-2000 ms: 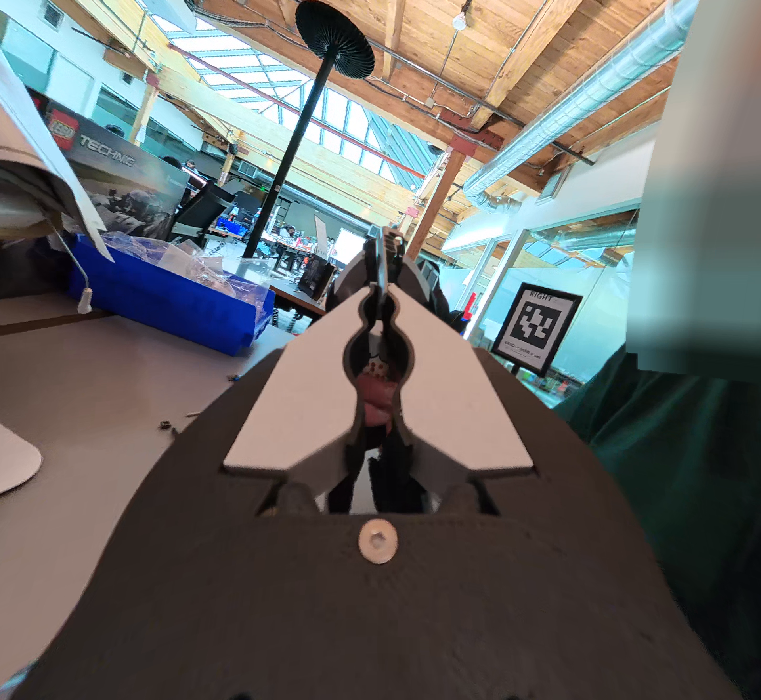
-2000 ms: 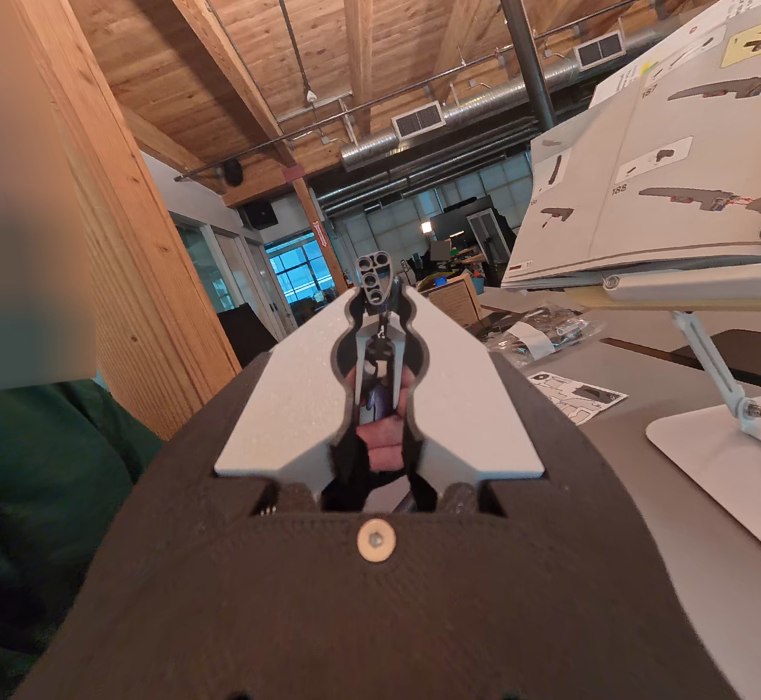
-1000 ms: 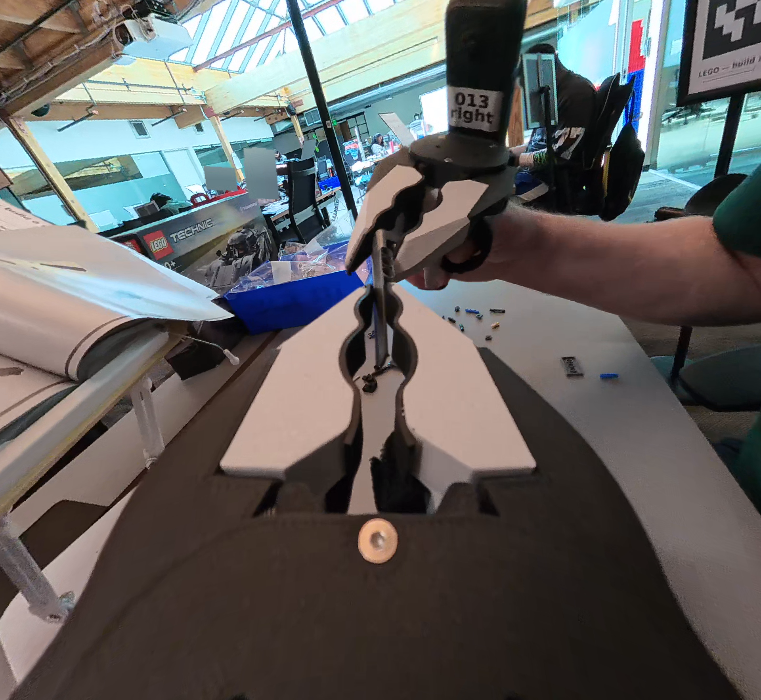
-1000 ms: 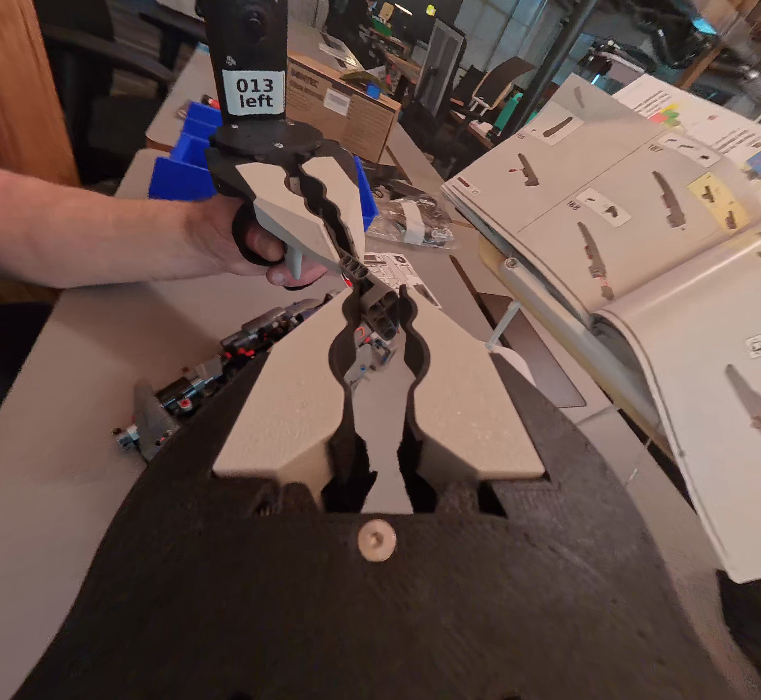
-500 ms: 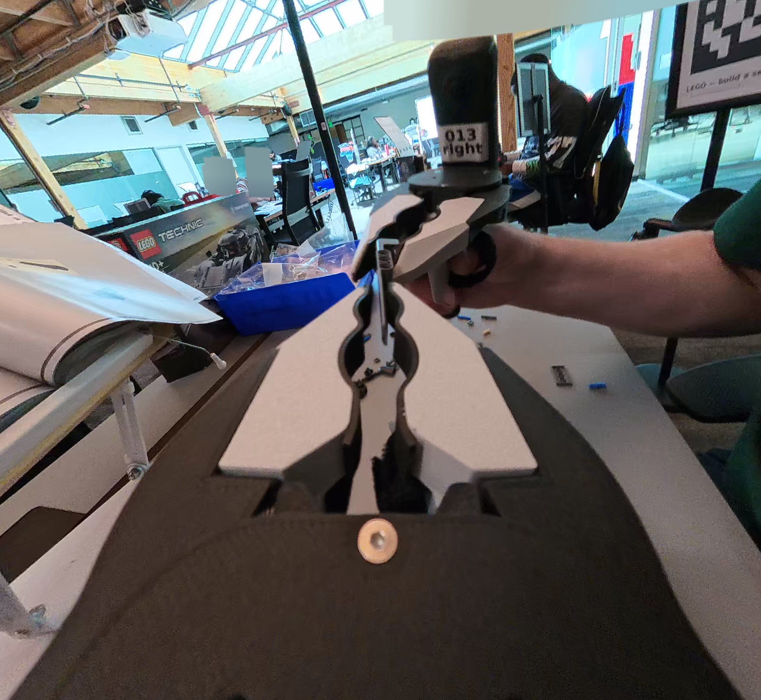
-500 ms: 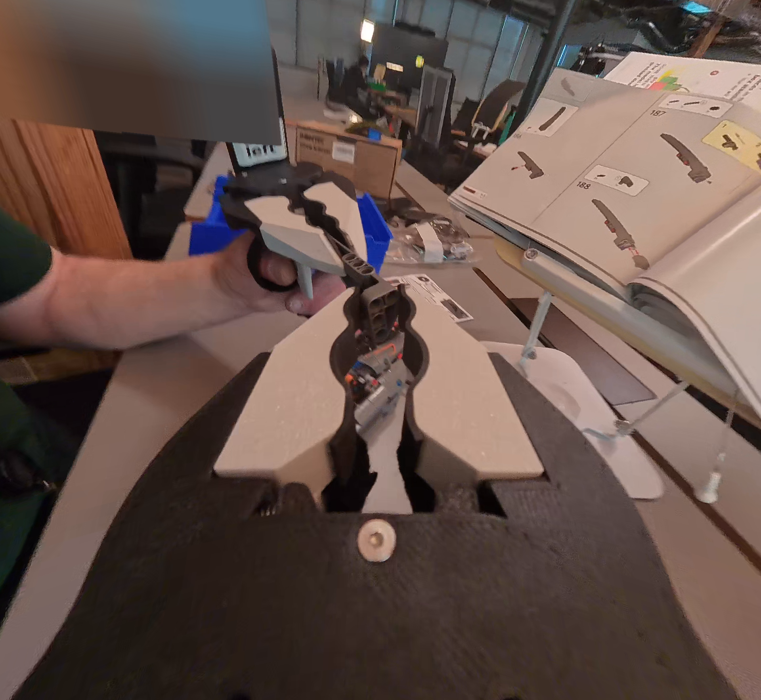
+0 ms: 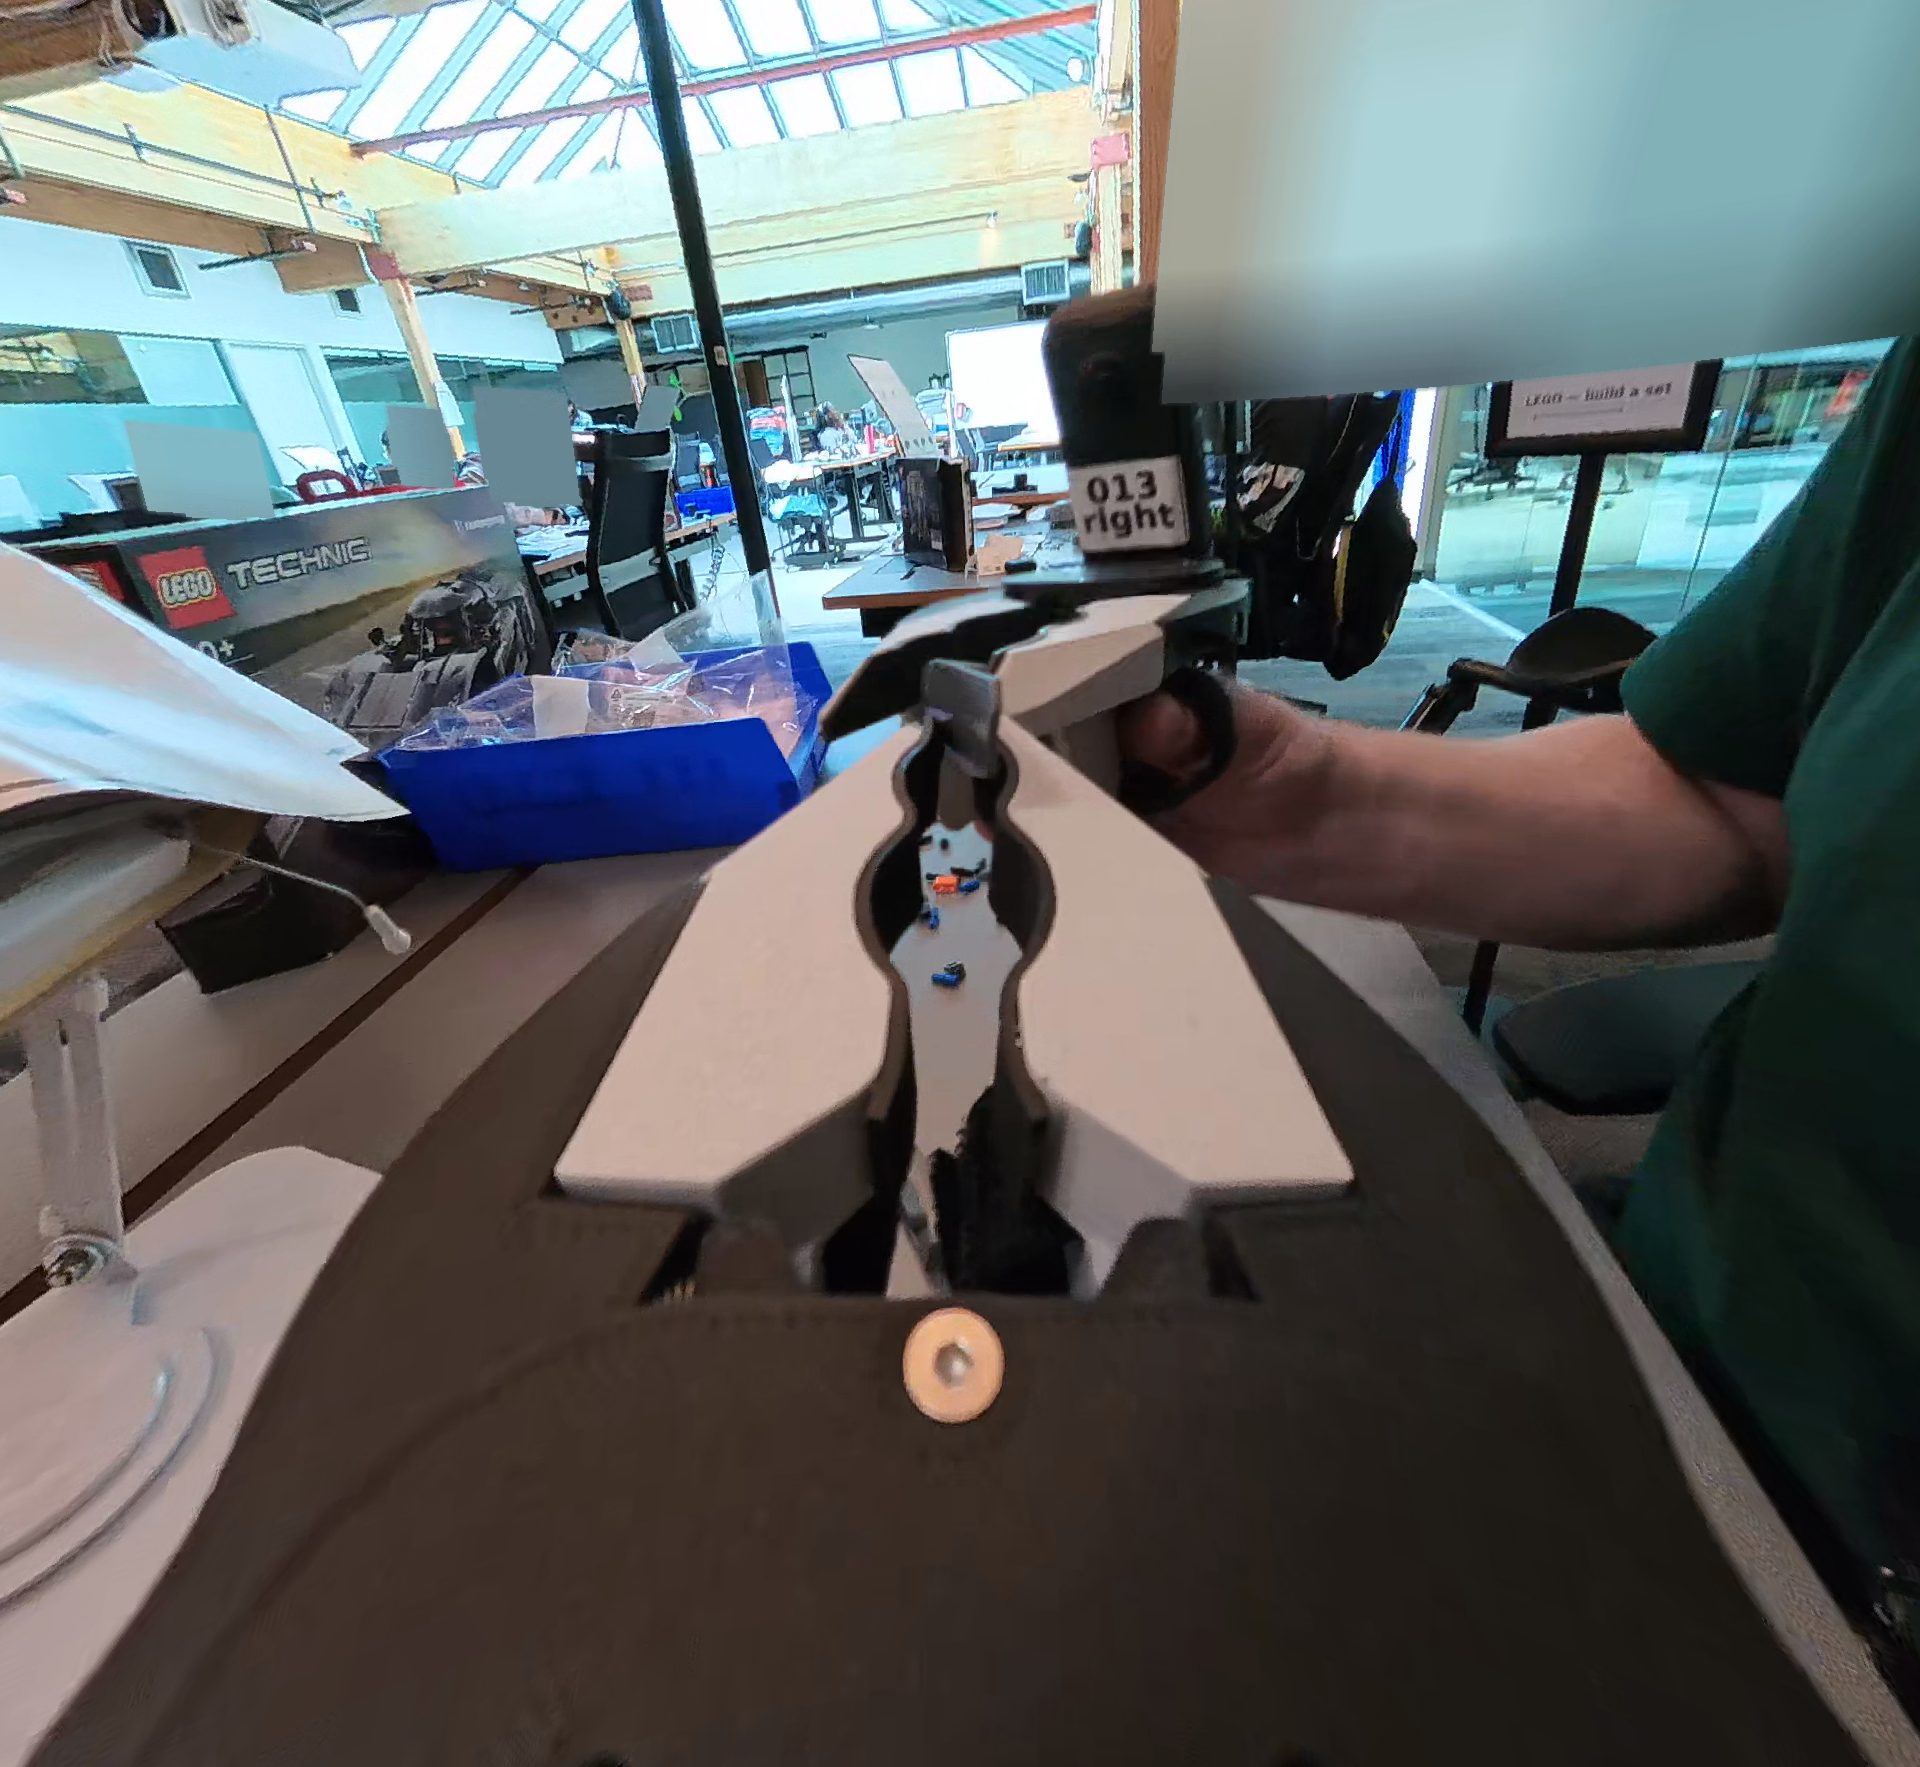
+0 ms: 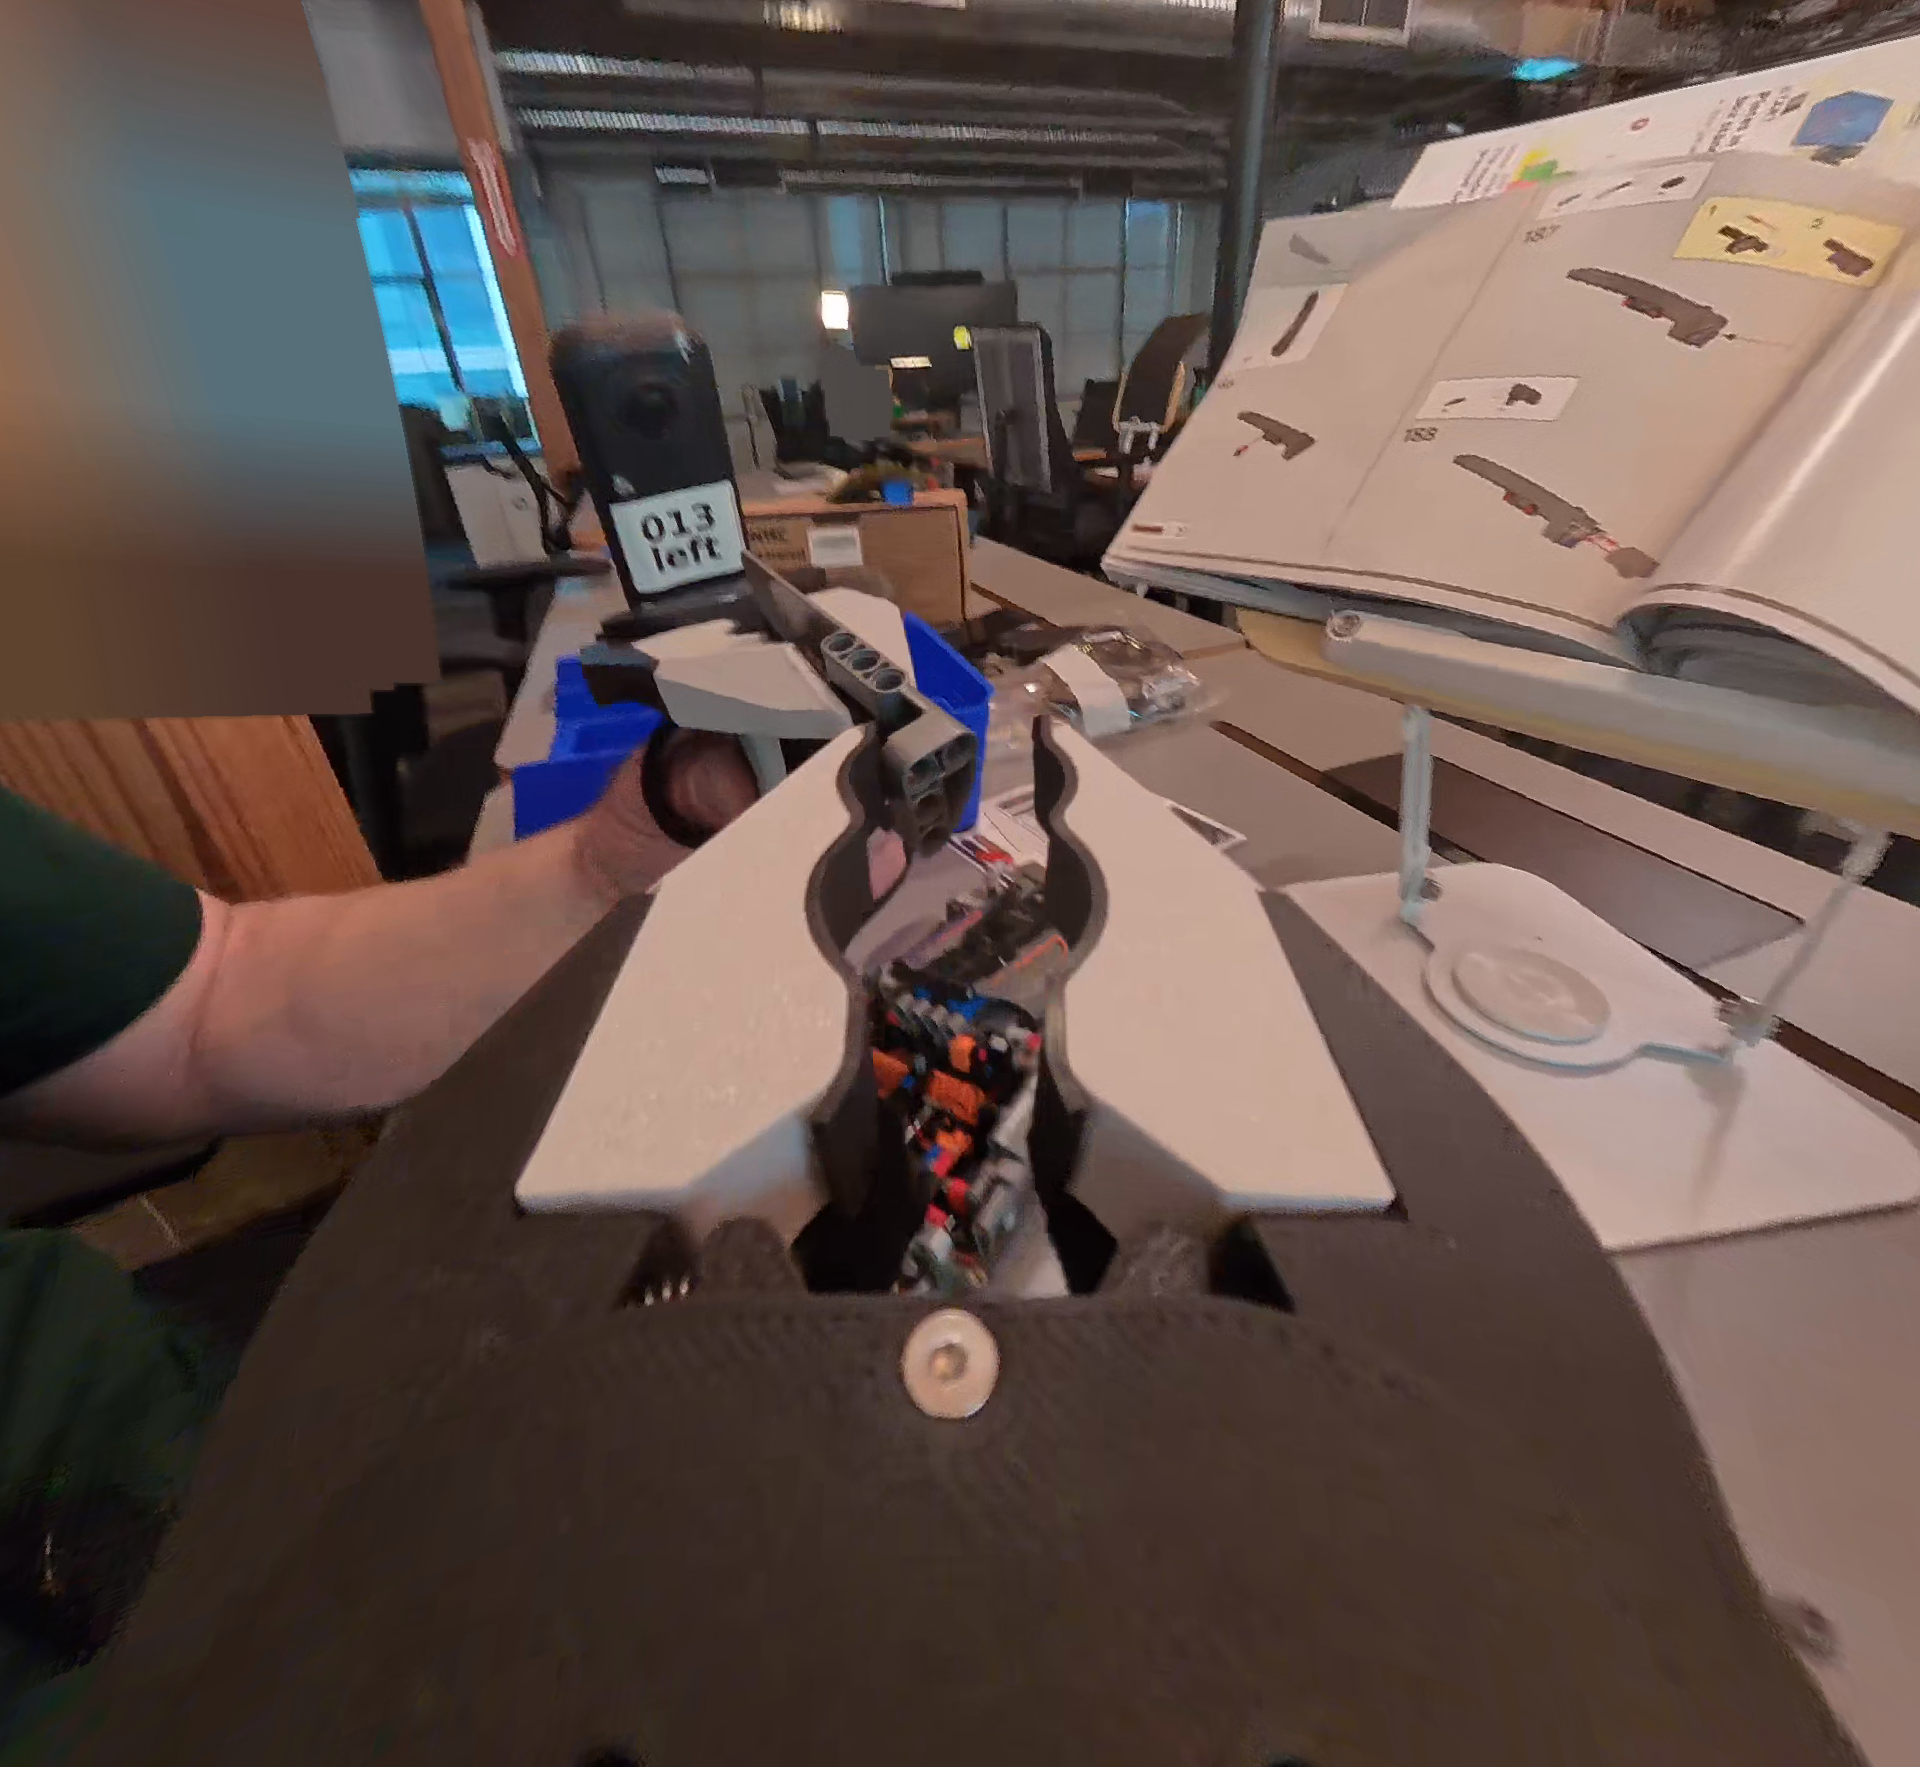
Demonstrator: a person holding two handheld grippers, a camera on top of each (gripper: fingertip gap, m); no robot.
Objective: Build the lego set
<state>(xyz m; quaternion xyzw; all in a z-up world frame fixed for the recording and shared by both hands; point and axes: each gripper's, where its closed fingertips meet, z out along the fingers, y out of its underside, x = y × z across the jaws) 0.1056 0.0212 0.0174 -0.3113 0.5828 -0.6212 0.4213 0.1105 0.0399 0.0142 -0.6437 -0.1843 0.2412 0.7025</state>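
Note:
My left gripper (image 7: 958, 738) is shut on a grey lego piece (image 7: 962, 711) held up above the table. In the right wrist view that piece is a dark holed beam (image 8: 864, 664) ending in a lighter grey holed block (image 8: 928, 775). My right gripper (image 8: 956, 735) is open; the block sits between its tips, against the left finger (image 8: 727, 990). The left gripper (image 8: 831, 678) faces it from the left, held by a bare hand. A part-built lego model (image 8: 956, 1052) with orange and blue parts lies on the table under my right gripper.
An open instruction book (image 8: 1538, 429) rests on a white stand (image 8: 1538, 990) at the right. A blue bin (image 7: 603, 787) with plastic bags and a lego box (image 7: 312, 595) stand behind. Small loose parts (image 7: 951, 886) lie on the grey table (image 7: 540, 948). A bag of parts (image 8: 1112, 678) lies farther back.
Both grippers came down from pointing at the ceiling and met tip to tip. The right gripper, shut on the grey piece before, has opened; the left gripper now holds it.

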